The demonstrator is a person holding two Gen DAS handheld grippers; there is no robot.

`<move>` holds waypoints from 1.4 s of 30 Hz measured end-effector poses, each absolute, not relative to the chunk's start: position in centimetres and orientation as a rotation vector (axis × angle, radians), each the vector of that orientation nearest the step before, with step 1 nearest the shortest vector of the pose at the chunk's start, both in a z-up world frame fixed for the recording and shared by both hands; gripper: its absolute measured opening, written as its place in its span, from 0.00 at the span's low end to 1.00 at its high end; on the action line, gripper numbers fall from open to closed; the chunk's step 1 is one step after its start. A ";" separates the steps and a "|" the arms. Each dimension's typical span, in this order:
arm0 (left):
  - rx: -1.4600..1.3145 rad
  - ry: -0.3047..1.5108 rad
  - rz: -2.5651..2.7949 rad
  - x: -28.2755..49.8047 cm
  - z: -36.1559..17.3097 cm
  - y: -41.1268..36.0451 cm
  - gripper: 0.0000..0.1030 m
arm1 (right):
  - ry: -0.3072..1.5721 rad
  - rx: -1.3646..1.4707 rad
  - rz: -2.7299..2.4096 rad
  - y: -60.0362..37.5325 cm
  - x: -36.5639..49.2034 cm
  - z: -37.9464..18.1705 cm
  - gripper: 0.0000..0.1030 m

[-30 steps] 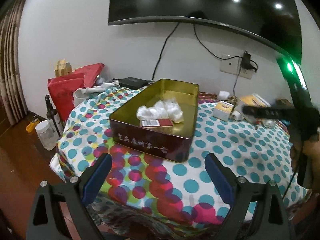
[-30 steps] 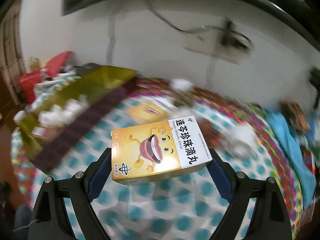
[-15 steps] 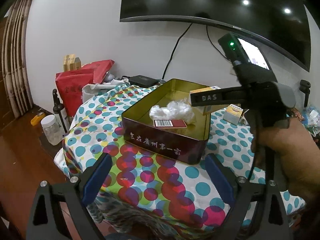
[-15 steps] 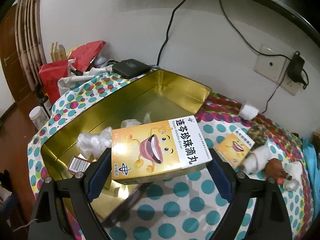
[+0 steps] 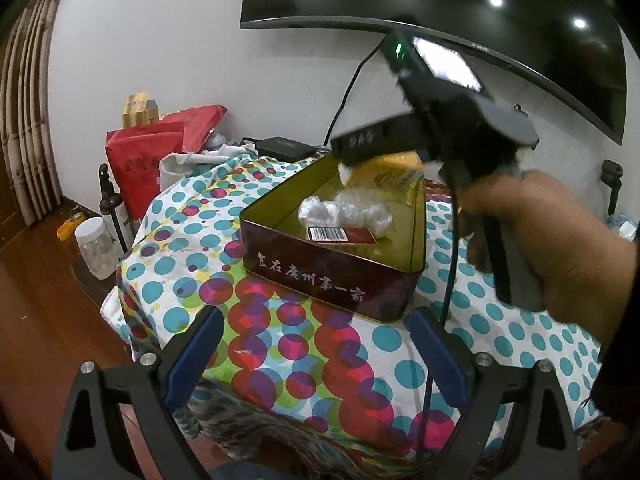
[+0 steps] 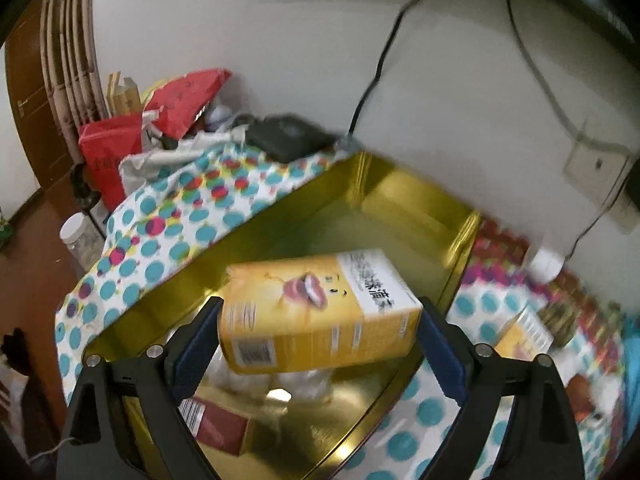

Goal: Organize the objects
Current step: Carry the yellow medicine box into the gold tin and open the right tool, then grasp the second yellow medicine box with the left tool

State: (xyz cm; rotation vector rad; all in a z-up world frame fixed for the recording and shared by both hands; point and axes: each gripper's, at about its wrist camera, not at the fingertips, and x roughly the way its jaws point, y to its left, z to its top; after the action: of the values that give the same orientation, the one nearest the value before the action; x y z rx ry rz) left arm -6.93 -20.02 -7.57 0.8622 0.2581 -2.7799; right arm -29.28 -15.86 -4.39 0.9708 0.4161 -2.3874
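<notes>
A dark red tin with a gold inside stands on the polka-dot tablecloth. In it lie a crumpled white plastic bag and a small red box with a barcode. My right gripper is shut on a yellow medicine box and holds it tilted above the tin's gold inside. In the left wrist view the right gripper and the yellow box hang over the tin's far end. My left gripper is open and empty, near the table's front edge.
A second yellow box and small objects lie on the cloth right of the tin. A red bag, a black device, a bottle and a jar stand at the left. A television hangs above.
My right gripper has carried the yellow box left from over the cloth to over the tin, and the box now tilts downward. My left gripper has shifted a little left.
</notes>
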 end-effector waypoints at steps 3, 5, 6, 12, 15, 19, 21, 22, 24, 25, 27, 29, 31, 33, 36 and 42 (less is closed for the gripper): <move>0.869 0.241 -2.784 -7.0 -7.7 -19.6 0.93 | 0.417 0.888 -2.424 -14.5 -28.6 -3.1 0.97; 0.871 0.209 -2.791 -7.1 -7.8 -19.1 0.93 | 0.409 0.866 -2.442 -12.9 -28.3 -3.0 0.98; 0.871 0.198 -2.794 -7.1 -7.8 -18.9 0.93 | 0.412 0.861 -2.465 -11.6 -28.1 -3.1 0.98; 0.864 0.099 -2.856 -6.9 -7.7 -16.5 0.93 | 0.390 0.948 -2.553 -1.5 -27.5 -6.0 0.99; 0.828 0.047 -2.907 -6.9 -7.2 -14.8 0.93 | 0.356 0.973 -2.606 3.9 -27.0 -6.9 0.99; 0.883 0.023 -2.970 -8.8 -7.0 -12.3 0.93 | 0.324 1.016 -2.675 10.1 -26.8 -7.8 0.99; 0.925 0.028 -3.009 -10.6 -6.8 -11.0 0.93 | 0.310 1.048 -2.706 12.7 -27.0 -8.3 0.99; 0.949 0.029 -3.022 -11.5 -6.7 -10.4 0.93 | 0.308 1.063 -2.719 13.6 -27.1 -8.5 0.99; 0.993 0.061 -3.050 -14.0 -6.3 -9.4 0.93 | 0.299 1.090 -2.744 15.6 -27.2 -9.1 0.99; 1.011 0.071 -3.054 -15.2 -6.1 -9.0 0.93 | 0.298 1.103 -2.764 16.5 -27.2 -9.4 0.99; 1.021 0.058 -3.068 -17.9 -5.7 -8.0 0.93 | 0.255 1.122 -2.769 17.8 -27.4 -9.6 1.00; 1.032 -0.004 -3.072 -20.9 -5.6 -6.8 0.93 | 0.168 1.107 -2.775 18.8 -27.2 -9.4 1.00; 1.056 -0.100 -3.054 -23.5 -5.8 -5.6 0.93 | 0.120 1.108 -2.784 19.3 -27.3 -9.3 1.00; 1.124 -0.177 -3.037 -26.5 -6.3 -4.5 0.93 | 0.082 1.150 -2.773 19.7 -27.8 -9.6 1.00; 1.182 -0.268 -2.995 -29.9 -7.2 -3.3 0.93 | 0.020 1.191 -2.766 20.5 -28.3 -9.9 1.00; 1.273 -0.297 -2.911 -34.3 -9.1 -3.3 0.93 | -0.091 1.179 -2.745 21.6 -28.3 -9.8 1.00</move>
State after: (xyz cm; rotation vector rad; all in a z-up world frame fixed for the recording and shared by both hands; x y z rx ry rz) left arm -34.29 -3.34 -9.11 1.2731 -0.2967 -2.9110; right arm -28.28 21.63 -9.82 1.1790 -0.0914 -2.7447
